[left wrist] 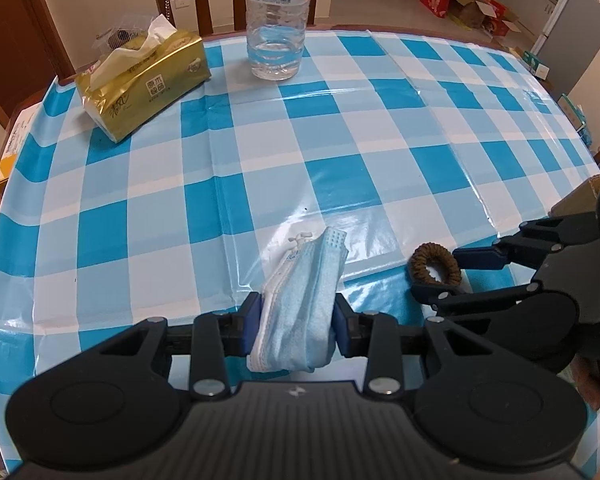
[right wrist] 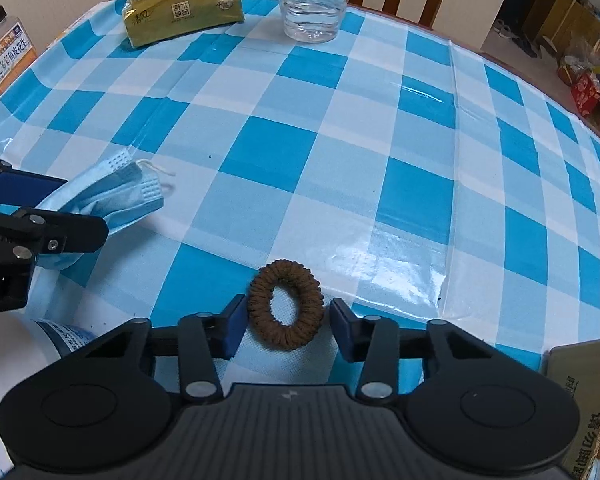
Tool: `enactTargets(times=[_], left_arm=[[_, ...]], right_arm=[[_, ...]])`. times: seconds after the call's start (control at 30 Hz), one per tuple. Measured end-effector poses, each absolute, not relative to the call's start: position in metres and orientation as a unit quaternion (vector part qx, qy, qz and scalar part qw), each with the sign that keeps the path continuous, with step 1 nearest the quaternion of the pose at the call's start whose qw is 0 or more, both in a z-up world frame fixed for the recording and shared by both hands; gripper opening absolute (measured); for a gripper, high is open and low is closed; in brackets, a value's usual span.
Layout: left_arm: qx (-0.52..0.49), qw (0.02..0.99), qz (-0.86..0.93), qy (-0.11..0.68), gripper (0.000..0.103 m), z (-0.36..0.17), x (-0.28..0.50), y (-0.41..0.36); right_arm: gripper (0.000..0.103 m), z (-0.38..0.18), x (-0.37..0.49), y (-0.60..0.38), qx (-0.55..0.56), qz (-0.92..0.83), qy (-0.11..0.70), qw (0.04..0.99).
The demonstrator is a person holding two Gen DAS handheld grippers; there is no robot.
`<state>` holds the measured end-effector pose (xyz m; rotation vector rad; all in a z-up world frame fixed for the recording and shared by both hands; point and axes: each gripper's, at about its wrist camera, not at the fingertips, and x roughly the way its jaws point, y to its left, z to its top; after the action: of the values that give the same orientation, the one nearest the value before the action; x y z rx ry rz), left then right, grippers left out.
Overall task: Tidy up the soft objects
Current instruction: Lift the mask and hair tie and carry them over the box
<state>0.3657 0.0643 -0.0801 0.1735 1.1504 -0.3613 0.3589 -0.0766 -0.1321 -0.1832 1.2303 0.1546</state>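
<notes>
Now, two grippers work low over a blue-and-white checked table.

Largest first, the tablecloth (right wrist: 380, 128) covers the whole table; at its far edge a gold tissue pack (left wrist: 140, 80) lies beside a clear water bottle (left wrist: 276, 28), near each other but apart; the left gripper (left wrist: 296, 320) is clenched on a folded blue face mask (left wrist: 300, 304), its pads pressing both sides, the mask's far end resting on the cloth; the right gripper (right wrist: 286, 324) straddles a brown hair tie (right wrist: 286, 304) lying flat on the cloth, one pad touching it, the other just clear, so it is not yet gripped.
</notes>
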Motion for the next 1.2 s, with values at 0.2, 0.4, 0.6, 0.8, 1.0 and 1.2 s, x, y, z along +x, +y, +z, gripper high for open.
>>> enactTargets(times=[0.2,0.4,0.6,0.8,1.0,1.2], left_arm=[[0.082,0.820,-0.169,0.540,0.036,-0.079,0.366,0.065],[0.088,0.822,-0.168,0.536,0.036,-0.073,0.360,0.068],[0.099,0.824,-0.180,0.528,0.036,-0.055,0.340,0.069],[0.118,0.827,-0.201,0.511,0.036,-0.029,0.311,0.066],[0.139,0.830,-0.231,0.489,0.036,-0.001,0.273,0.058],[0.155,0.827,-0.273,0.467,0.036,0.019,0.231,0.041]], right_arm=[[0.043,-0.127,0.357,-0.079,-0.081,0.078,0.571,0.813],[0.043,-0.107,0.345,-0.081,-0.077,0.089,0.559,0.821],[0.043,-0.072,0.321,-0.085,-0.072,0.105,0.540,0.832],[0.043,-0.033,0.286,-0.088,-0.067,0.115,0.519,0.845],[0.043,0.000,0.239,-0.094,-0.058,0.112,0.499,0.857],[0.043,0.021,0.185,-0.113,-0.044,0.079,0.485,0.870]])
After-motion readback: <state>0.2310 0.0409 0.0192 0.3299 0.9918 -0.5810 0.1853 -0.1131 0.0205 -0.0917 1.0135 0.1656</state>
